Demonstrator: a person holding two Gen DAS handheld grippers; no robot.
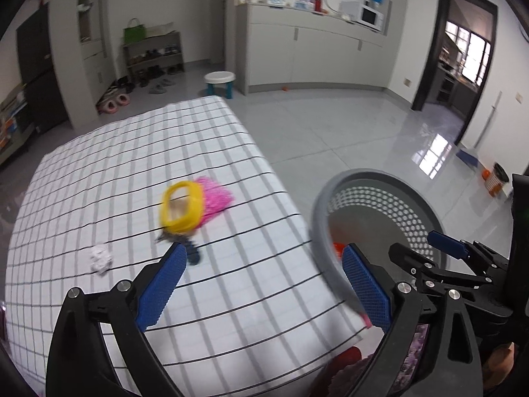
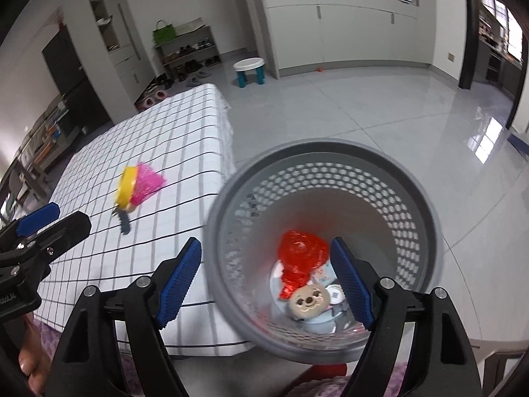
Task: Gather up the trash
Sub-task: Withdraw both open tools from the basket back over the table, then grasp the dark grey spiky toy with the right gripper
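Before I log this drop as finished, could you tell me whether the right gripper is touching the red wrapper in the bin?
Apart. In the right wrist view the red wrapper lies down inside the grey bin, while the right gripper hangs open above the rim.

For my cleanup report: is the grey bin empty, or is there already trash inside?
Not empty. The grey bin holds a red wrapper and other small items.
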